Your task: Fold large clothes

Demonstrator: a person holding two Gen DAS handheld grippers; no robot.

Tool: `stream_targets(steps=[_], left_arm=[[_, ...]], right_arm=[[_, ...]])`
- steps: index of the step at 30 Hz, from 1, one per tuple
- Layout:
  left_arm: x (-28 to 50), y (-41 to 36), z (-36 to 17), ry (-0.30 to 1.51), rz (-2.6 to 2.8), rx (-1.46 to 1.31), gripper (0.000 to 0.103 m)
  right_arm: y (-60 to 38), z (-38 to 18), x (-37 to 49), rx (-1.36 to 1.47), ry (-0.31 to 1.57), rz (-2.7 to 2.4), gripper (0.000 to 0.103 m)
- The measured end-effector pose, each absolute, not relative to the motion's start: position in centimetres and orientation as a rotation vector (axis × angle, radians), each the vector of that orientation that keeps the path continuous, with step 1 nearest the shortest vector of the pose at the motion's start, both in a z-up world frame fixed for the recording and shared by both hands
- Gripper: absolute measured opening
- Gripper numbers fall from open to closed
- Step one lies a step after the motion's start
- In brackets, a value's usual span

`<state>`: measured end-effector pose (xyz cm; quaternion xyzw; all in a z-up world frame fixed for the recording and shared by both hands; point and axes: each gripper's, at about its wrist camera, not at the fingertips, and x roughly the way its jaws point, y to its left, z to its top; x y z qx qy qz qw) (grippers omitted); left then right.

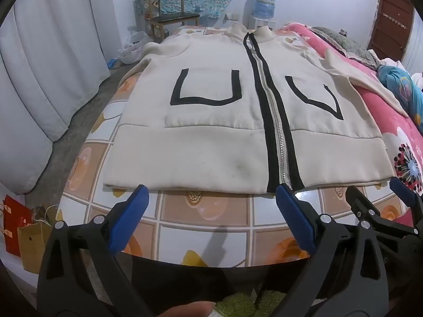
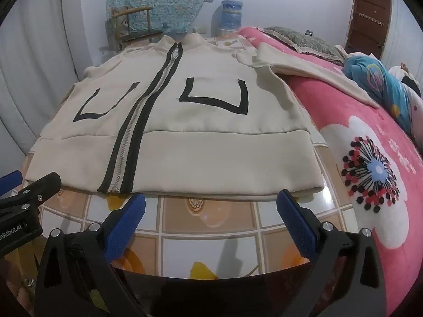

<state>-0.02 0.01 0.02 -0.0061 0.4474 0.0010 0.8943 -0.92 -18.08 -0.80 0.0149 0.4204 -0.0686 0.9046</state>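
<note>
Far left we see a white curtain (image 1: 39, 79), with paper bags (image 1: 23, 232) on the floor beneath it. Then the left gripper (image 1: 211, 198): its jaws stand wide apart and hold nothing, the blue pads hovering just short of the near hem. Between and beyond them lies the jacket (image 1: 211, 121), cream with black trim, zipped up, front side up, spread flat on the table (image 1: 206, 211) (tiled-pattern cover, glossy). Its collar points to the far side, its hem to the near edge. The zipper (image 1: 275, 121) runs near to far, right of the left gripper's centre. The jacket's left sleeve hangs off the far-left table edge; the right sleeve (image 2: 312, 71) trails right, onto the pink blanket (image 2: 370, 145) of the bed beside the table.

Next comes the right gripper (image 2: 211, 200), also spread wide and empty, its tips just short of the hem on the right half of the jacket. Far back stand a chair (image 1: 169, 10) and a water dispenser (image 1: 264, 5); a door (image 2: 370, 18) is far right.

Step, as we judge it: start of the fold, nothing pinched yet, garment unfolded. The next move likely calls for bringing the sleeves in over the body, or for both grippers closing on the hem corners (both fabric layers must be caught) and carrying them towards the collar.
</note>
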Motion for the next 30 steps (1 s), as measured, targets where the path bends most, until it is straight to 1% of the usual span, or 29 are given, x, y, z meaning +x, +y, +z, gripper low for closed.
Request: stream_targets(steps=[30], left_arm=[[0.0,-0.01,0.0,0.924,0.003,-0.014,0.093]], right_arm=[[-18.05,-0.84,-0.55,0.024,0.86,-0.14,0.097]])
